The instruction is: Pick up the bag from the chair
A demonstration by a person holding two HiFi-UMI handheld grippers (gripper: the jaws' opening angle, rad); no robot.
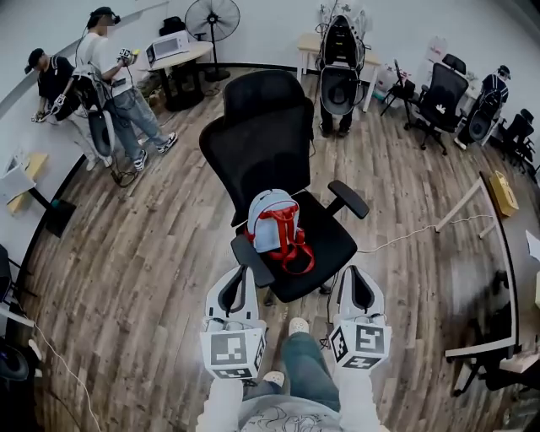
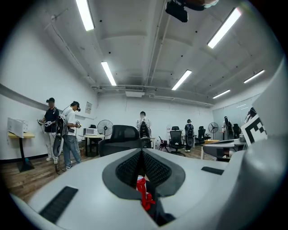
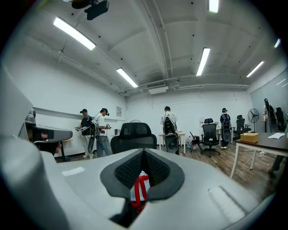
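Note:
A light blue bag (image 1: 272, 221) with red straps lies on the seat of a black office chair (image 1: 278, 152) in the middle of the head view. Both grippers hang short of the chair's front edge, apart from the bag. My left gripper (image 1: 242, 272) is by the seat's near left corner, fingertips together, empty. My right gripper (image 1: 355, 272) is just right of the seat, also shut and empty. In the left gripper view a red strap (image 2: 143, 191) shows below the closed tips (image 2: 142, 152). In the right gripper view the bag (image 3: 141, 188) shows under the closed tips (image 3: 144, 152).
Two people (image 1: 105, 72) stand at the back left near a fan (image 1: 212, 18) and a table with a microwave (image 1: 169, 46). Another person (image 1: 340, 63) with a backpack stands at a desk behind the chair. More office chairs (image 1: 440, 97) and a desk (image 1: 498, 253) are at the right. A cable (image 1: 396, 240) crosses the floor.

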